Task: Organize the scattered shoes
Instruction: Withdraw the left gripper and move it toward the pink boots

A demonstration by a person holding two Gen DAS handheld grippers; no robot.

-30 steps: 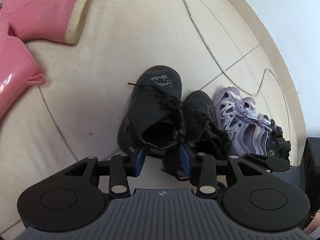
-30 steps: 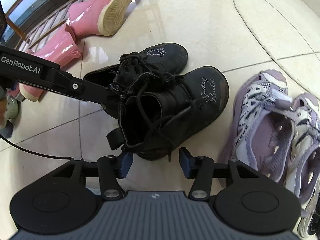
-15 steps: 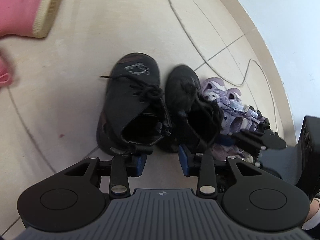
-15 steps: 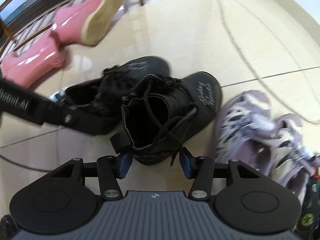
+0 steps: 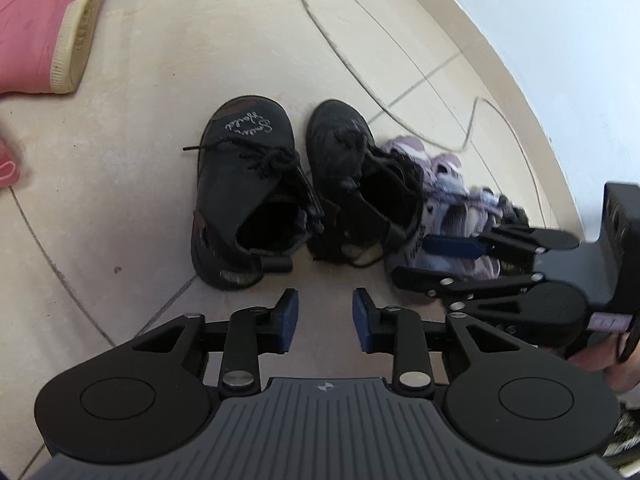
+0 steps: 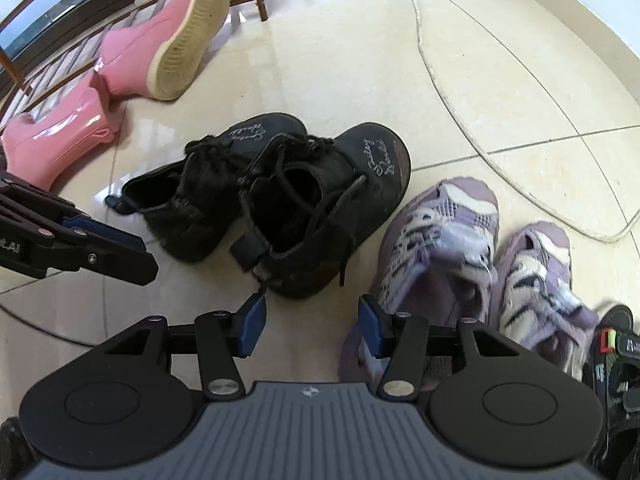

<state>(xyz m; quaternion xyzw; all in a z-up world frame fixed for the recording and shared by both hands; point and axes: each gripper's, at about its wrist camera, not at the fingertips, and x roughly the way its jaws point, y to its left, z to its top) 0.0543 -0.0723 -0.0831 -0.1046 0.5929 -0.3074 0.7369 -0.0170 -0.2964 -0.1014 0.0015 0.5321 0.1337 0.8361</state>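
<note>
We see both black lace-up boots [image 5: 248,200] standing side by side on the floor [image 5: 160,80]. The left gripper [image 5: 325,316], jaws just narrowing, holds nothing; the right gripper [image 6: 311,320] is spread, empty. Purple sneakers [image 6: 440,248] are partly hidden, and a dark shoe [image 6: 616,360], perhaps a sandal, is cut off.

Bare floor [image 5: 160,92] left of black boots [image 5: 248,196]; purple sneakers [image 6: 440,248] crowding right.

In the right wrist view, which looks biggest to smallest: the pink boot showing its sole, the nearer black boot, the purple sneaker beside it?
1. Nearer black boot.
2. Purple sneaker, roughly alike, partly hidden by the hand-held gripper.
3. Pink boot, though it lies farther away, so unsure.
</note>
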